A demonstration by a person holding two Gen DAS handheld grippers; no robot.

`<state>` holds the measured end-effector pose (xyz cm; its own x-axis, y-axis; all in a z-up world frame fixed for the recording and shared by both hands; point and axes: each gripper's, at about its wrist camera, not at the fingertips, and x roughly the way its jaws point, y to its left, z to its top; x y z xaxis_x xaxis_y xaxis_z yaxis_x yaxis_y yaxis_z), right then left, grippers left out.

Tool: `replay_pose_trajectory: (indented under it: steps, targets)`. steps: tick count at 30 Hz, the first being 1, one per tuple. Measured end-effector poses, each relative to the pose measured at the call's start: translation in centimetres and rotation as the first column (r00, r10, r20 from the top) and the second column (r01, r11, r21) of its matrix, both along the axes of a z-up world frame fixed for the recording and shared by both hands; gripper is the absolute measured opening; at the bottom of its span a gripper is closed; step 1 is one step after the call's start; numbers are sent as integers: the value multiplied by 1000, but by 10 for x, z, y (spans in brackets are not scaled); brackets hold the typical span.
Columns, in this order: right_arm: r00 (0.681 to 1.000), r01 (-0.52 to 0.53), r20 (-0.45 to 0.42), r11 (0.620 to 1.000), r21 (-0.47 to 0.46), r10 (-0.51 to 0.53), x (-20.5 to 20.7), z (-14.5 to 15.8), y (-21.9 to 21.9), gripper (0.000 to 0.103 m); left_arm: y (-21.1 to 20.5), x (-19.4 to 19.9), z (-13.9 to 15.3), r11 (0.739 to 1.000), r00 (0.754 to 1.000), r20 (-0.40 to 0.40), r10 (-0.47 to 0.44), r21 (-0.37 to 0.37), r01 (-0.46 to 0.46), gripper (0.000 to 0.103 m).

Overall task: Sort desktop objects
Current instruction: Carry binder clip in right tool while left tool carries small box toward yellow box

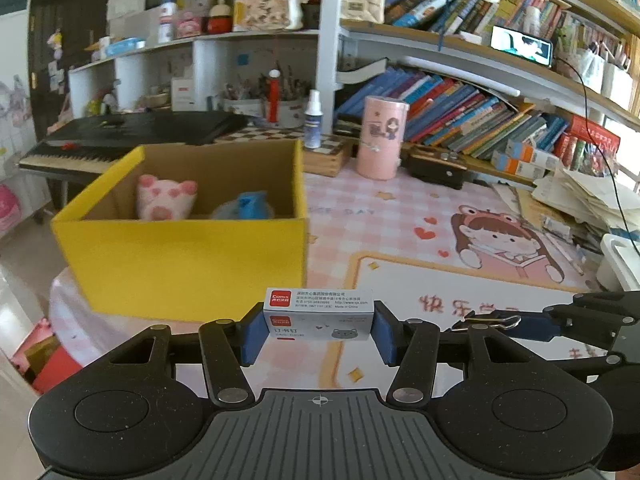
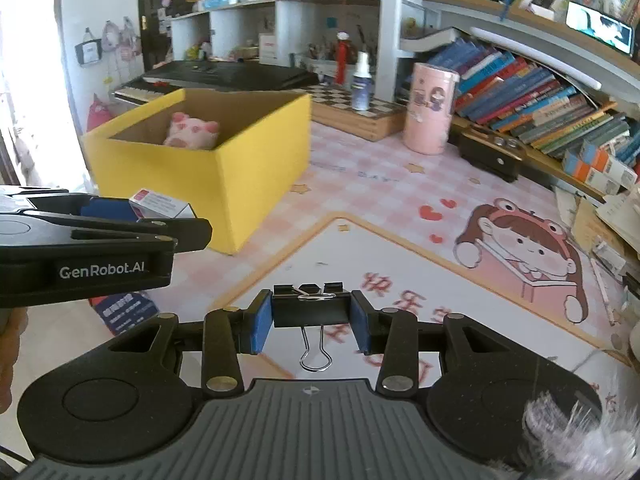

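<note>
We see the left tool (image 1: 319, 330) clenched on a small white-and-grey cardboard staple box with a red label (image 1: 319, 314), its blue pads (image 1: 253, 338) pressing the box's two short ends. The box is held clear of the counter (image 1: 400, 216), which is covered by a pink checked cartoon mat. Ahead and to the left stands an open yellow cardboard box (image 1: 180, 264) on the counter; inside it lie a pink-and-white spotted plush pig (image 1: 164, 198) and a blue item (image 1: 248, 204) we cannot identify.

We see the right tool (image 2: 312, 320) clenched on a black metal binder clip with silver wire handles (image 2: 310, 306), gripped across its black body, one wire handle hanging below the fingers. The clip is also held above the mat. In the right wrist view the left tool sits to the left, near the yellow box's front corner. A tall pink cylindrical container (image 2: 430, 108) stands farther back beside leaning books (image 2: 520, 100)
</note>
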<state>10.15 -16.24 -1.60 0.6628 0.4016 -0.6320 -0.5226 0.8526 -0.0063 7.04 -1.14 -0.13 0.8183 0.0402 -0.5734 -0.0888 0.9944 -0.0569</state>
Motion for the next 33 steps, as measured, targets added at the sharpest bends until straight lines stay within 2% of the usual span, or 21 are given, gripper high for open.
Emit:
replay_pose_trajectory:
  steps: [14, 33]
  targets:
    - [999, -43, 17, 999, 1, 43, -57, 4, 38, 38, 37, -55, 3, 999, 999, 24, 37, 7, -38, 53]
    - [996, -92, -1, 996, 4, 92, -85, 1, 95, 38, 94, -94, 4, 995, 995, 30, 97, 16, -97, 53]
